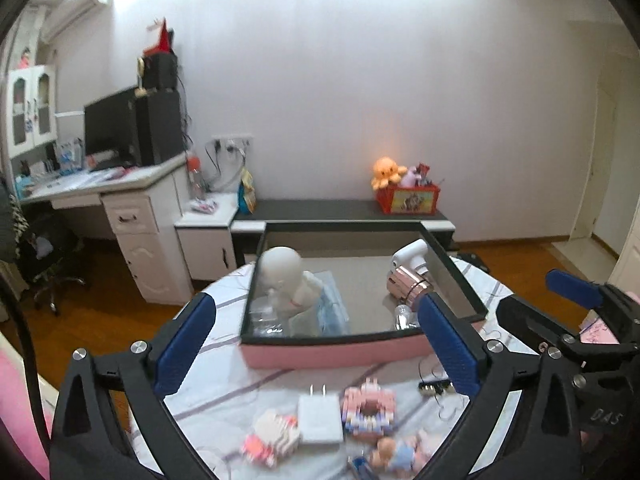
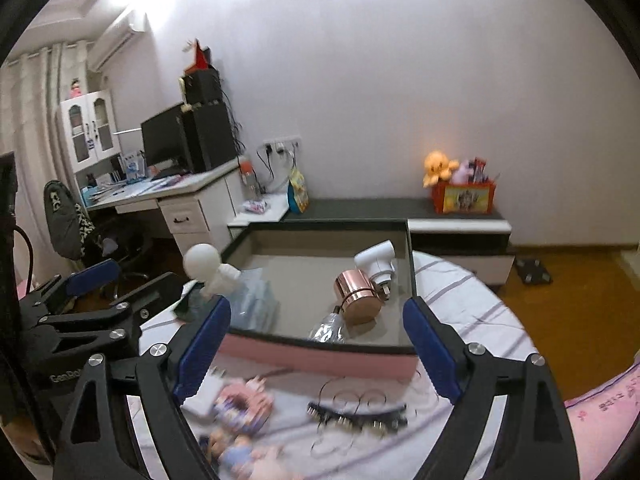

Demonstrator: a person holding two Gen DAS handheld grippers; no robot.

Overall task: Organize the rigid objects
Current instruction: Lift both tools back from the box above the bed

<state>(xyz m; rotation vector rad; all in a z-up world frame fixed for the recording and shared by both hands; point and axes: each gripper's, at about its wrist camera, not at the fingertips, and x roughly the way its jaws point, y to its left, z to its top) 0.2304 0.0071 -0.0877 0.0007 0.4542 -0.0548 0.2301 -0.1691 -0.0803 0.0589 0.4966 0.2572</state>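
My left gripper [image 1: 316, 344] hangs spread wide with nothing between its blue pads, and my right gripper [image 2: 316, 344] beside it is just as wide and bare. Both hover over the near part of the round table [image 1: 224, 320], short of the pink storage box [image 1: 332, 354], which I take as my landmark. Inside the box already sit a white doll figure [image 1: 286, 280] at its left, some clear packets [image 1: 264, 316] under it, a rose-gold cylinder [image 2: 358, 294], a white plug-like device [image 2: 376, 262] behind that, and a crinkled foil piece [image 2: 330, 328]. In front of the box lie a white charger [image 1: 320, 418], a pink brick model [image 1: 370, 408], a second brick figure [image 1: 270, 436], a small baby doll [image 1: 396, 454] and a black strip with wire hoops [image 2: 356, 414]. I judge the sorting roughly half done. The table wears a white cloth with lilac stripes; beyond the box stand a low dark bench [image 2: 360, 208] with a red toy basket [image 2: 464, 196], and a desk [image 1: 100, 184] to the left.
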